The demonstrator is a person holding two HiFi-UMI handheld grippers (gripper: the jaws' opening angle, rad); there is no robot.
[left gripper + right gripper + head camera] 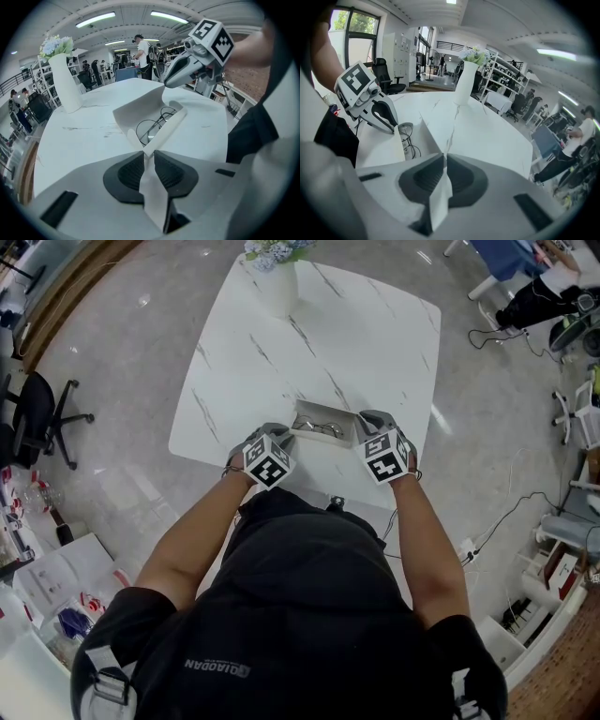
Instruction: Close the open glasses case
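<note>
The open case (136, 105), with glasses (152, 129) lying inside, is seen at the table's (375, 324) near edge, one end flap being pinched between the closed jaws of the left gripper (149, 157) and the other end clamped likewise by the right gripper (444, 161).

Vase (278, 292) flowers cut off by head view's upper edge, glasses (150, 130) partly hidden behind glasses case (138, 105) flap

Open tabletop (356, 343) between case (323, 423) and far vase (278, 287)
</note>
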